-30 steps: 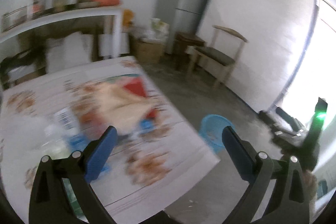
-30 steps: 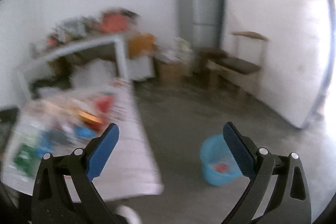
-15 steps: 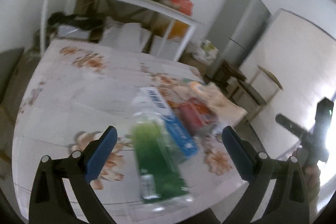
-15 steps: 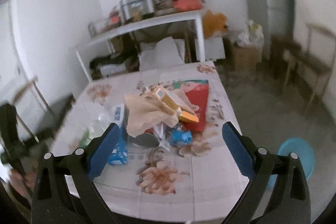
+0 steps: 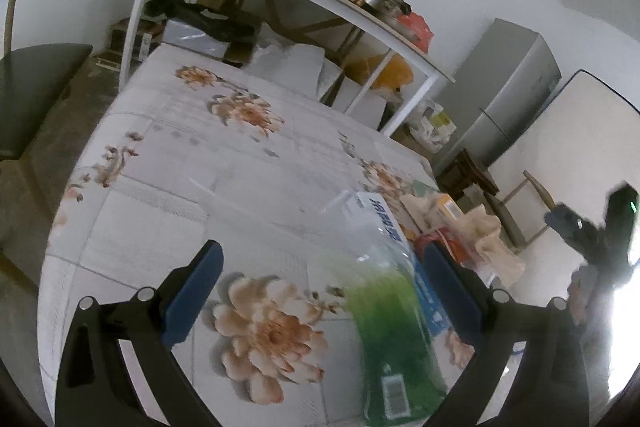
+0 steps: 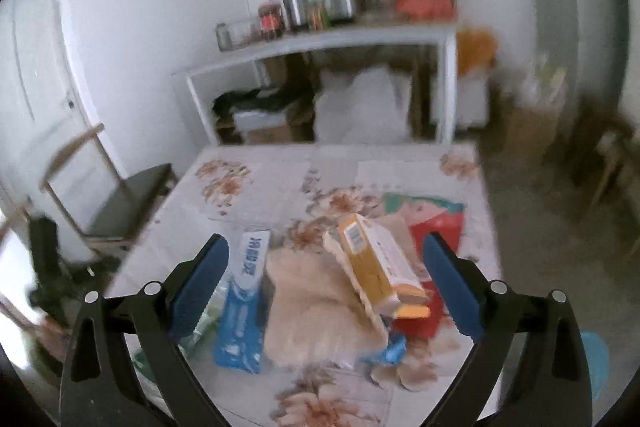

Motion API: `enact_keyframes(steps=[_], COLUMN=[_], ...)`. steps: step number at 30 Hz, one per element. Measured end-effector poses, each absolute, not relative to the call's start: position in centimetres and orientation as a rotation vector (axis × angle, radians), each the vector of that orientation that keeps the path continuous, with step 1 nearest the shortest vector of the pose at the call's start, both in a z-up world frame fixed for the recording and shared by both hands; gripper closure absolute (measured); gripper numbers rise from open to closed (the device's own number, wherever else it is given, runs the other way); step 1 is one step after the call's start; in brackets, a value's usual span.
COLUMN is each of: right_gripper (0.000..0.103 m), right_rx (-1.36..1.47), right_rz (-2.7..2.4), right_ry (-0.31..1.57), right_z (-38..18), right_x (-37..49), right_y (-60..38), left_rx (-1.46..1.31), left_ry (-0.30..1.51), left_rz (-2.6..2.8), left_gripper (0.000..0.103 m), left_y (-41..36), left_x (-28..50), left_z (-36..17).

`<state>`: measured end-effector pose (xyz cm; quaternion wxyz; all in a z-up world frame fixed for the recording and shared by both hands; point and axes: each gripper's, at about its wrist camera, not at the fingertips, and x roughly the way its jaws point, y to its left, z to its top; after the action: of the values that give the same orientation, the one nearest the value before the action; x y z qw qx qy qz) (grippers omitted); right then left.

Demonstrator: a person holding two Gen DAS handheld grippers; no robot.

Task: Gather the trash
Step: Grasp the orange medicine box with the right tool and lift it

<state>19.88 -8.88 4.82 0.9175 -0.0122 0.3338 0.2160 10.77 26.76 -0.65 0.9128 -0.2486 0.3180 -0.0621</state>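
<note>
2 hand-held grippers (image 5: 322,283) (image 6: 326,275), 1 yellow box (image 6: 376,263)

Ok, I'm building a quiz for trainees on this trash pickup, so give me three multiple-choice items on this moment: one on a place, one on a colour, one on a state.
1. Where does the yellow box lie?
A. on the trash pile
B. on the shelf
C. on the chair

2. What colour is the bin on the floor?
A. red
B. light blue
C. black

3. How is the right hand-held gripper?
A. shut on the box
B. shut, empty
C. open, holding nothing

Key: 1 A, it rests atop the crumpled paper on the table; 2 B, a blue rim shows at the table's right; 3 C, its fingers stand wide apart above the pile.
</note>
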Motion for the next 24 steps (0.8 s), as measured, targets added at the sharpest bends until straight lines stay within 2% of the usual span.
enact_keyframes(steps=[2,4,7,11,14,17,19,21,23,24], right_gripper=[0.016,0.028,0.035,0.035,0.042,0.055,0.068,0.074,0.084,0.092], right_rx=[-0.024,-0.057,-0.053,-0.149,-0.222,-0.307,-0.333,-0.298,-0.236,-0.205], right_rz=[0.432,0.387,0.399,0.415,0.406,0.351,0.311,0.312,0.316,0.318], right_ry=[0.841,0.987,1.141,1.19,1.203,1.22,1.223,1.222,1.204,1.194], right_z=[3.9,2.0,-0.5,-1.7,-2.3,-3.4,-4.0,-3.8,-3.1,-2.7], right_x=[24.1,27.9,30.9,32.0,32.3,32.8,33.0,33.1,33.1,33.1], right_y=[-8.6,-7.8,-6.8,-4.3,-3.0,-2.1,-2.1,-2.6,-3.5,-4.0], left_rx=[-0.528,-0.552,-0.599,-0.656,-0.656,-0.66,-0.667,-0.681,-0.694,-0.703], left_ry=[0.651,0.651,0.661,0.672,0.676,0.68,0.68,0.682,0.685,0.689], left_rz=[-0.119,-0.112,-0.104,-0.097,-0.094,-0.093,-0.09,-0.086,-0.085,-0.087], left_gripper=[0.005,0.005,0.005,0.005,0.006,0.008,0.009,0.01,0.011,0.012], left_y=[27.2,27.7,28.6,29.6,29.5,29.4,29.5,29.7,29.8,29.9], left_x=[11.1,11.5,12.4,13.4,14.0,14.4,14.5,14.6,14.7,14.7], left_z=[-0.8,-1.0,-1.3,-1.7,-1.8,-1.9,-2.1,-2.3,-2.4,-2.6])
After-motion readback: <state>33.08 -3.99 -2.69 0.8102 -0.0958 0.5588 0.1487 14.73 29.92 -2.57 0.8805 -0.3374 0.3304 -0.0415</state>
